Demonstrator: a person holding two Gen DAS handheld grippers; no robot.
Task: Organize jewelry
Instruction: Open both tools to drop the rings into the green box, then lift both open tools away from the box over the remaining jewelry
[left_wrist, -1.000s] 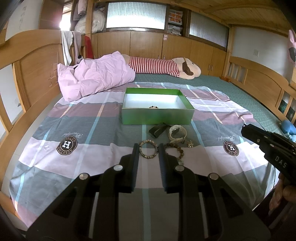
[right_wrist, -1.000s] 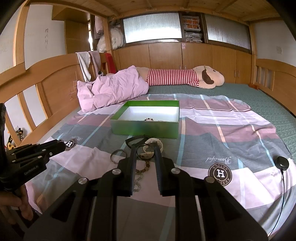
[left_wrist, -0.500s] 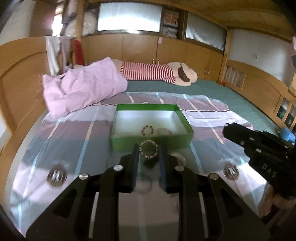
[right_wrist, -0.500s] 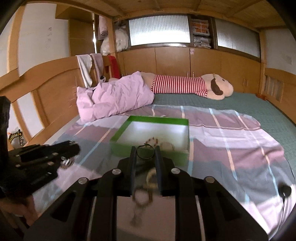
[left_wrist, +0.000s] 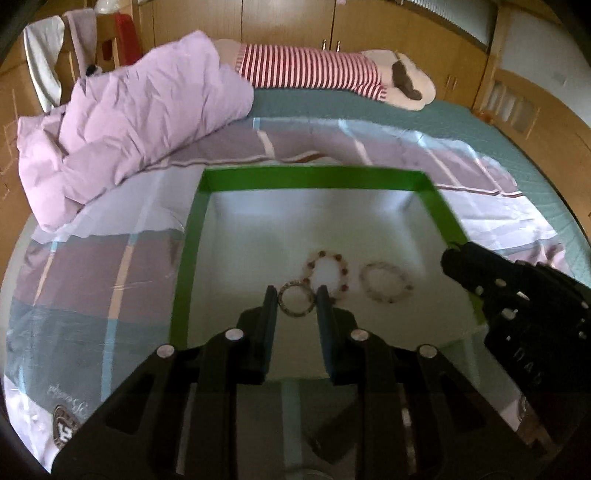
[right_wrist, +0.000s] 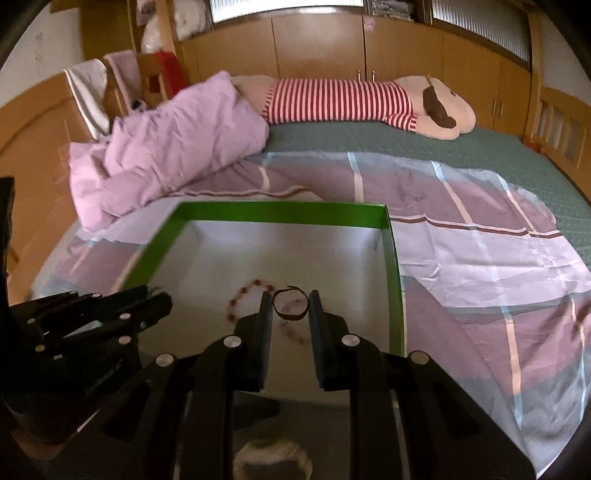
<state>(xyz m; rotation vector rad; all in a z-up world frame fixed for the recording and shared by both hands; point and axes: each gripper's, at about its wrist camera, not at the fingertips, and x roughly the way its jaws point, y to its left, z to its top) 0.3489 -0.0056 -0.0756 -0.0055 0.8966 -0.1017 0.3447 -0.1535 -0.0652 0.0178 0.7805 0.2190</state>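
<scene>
A green box (left_wrist: 310, 177) with a white floor sits on the striped bedsheet. Two bead bracelets lie in it: a pale one with red beads (left_wrist: 327, 275) and a pale speckled one (left_wrist: 386, 282). My left gripper (left_wrist: 295, 301) is shut on a beaded bracelet (left_wrist: 296, 302) and holds it over the box floor. My right gripper (right_wrist: 290, 304) is shut on a thin dark ring bracelet (right_wrist: 290, 303), also over the box (right_wrist: 280, 212). The red-bead bracelet (right_wrist: 245, 291) lies below it. Each gripper shows in the other's view.
A pink duvet (left_wrist: 122, 122) lies left of the box, and a striped plush toy (right_wrist: 354, 101) behind it. A pale bracelet (right_wrist: 273, 456) lies on the sheet in front of the box. Wooden bed rails run along both sides.
Both grippers have closed on bracelets, lifted them off the sheet and carried them forward to over the green box.
</scene>
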